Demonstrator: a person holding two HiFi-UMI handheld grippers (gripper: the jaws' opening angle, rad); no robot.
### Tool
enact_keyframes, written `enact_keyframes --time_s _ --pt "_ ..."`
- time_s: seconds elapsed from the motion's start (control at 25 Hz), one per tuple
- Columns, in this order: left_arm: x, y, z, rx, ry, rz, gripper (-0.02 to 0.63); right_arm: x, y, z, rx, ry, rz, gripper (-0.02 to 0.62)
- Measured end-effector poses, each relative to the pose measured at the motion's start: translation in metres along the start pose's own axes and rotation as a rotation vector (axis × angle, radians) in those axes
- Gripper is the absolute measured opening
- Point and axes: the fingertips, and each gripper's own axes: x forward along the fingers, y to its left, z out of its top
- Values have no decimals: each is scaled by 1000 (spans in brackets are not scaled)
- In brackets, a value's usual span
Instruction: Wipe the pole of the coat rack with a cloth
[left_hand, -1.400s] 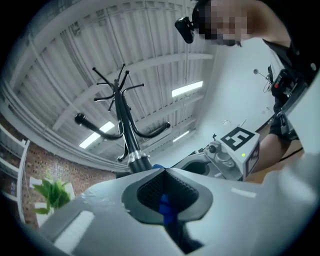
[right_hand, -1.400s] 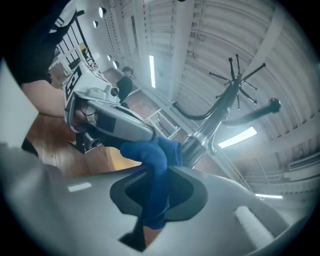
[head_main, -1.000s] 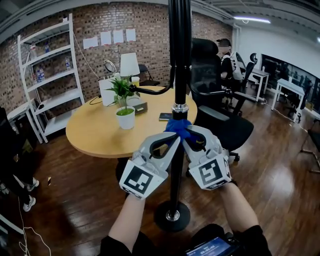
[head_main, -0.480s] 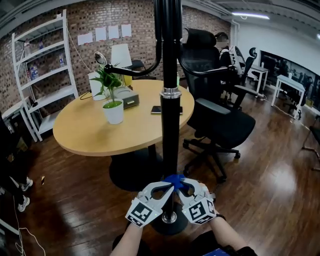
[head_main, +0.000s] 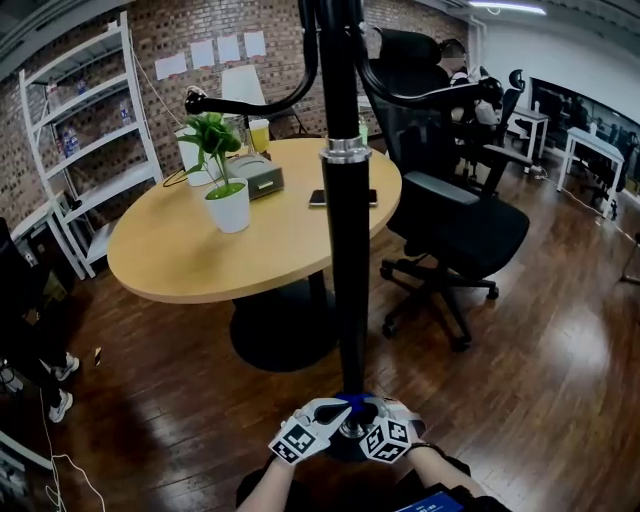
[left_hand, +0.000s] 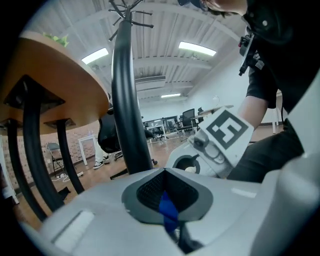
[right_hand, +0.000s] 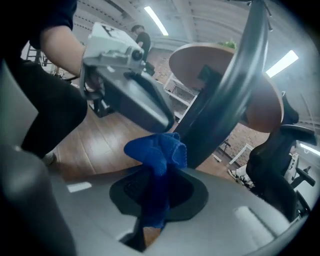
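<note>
Nipping blue cloth (right_hand: 157, 150) tight in left gripper (left_hand: 167, 200) and right gripper (right_hand: 157, 200), against pole (head_main: 345, 250) just ahead, low down, probably finishing the wipe.

Ceiling strip lights (left_hand: 197, 48) brighten the office evenly, leaving soft glare on the wooden floor (head_main: 565, 300). Wide-angle lenses bend the edges; up close, the pole (left_hand: 127, 100) is a soft, dark silhouette.

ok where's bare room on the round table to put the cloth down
The near half of the table is bare, from the potted plant to the front rim. It is crowded behind and to the right of the plant: grey box, cup, phone.
</note>
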Motion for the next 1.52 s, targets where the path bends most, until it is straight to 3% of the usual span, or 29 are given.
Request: enact_keyframes --time_s 0.16,0.32,0.56,0.8,1.0,1.12,1.2,1.36,1.52 --pt "-8 10 -4 -26 -7 39 3 33 27 -24 36 73 55 49" --pt "-21 15 21 -16 -57 68 3 24 18 -14 38 57 25 49" --pt "-50 50 106 86 -132 170 3 -65 -65 79 42 -143 -174 49" --pt "-78 79 243 278 -286 244 3 -158 -153 183 -46 -295 -357 49" --pt "-106 100 356 351 -464 325 3 -234 -215 269 -149 -410 -490 49" --pt "-125 108 403 434 -491 362 3 -265 -238 308 -183 -466 -542 49" --pt "-138 109 426 469 -508 377 3 -281 -246 329 -200 -493 -558 49" --pt "-161 116 453 465 -547 424 3 -300 -252 362 -216 -563 -578 49" --pt "-161 116 435 497 -499 426 3 -283 -240 354 -219 -529 -559 49"
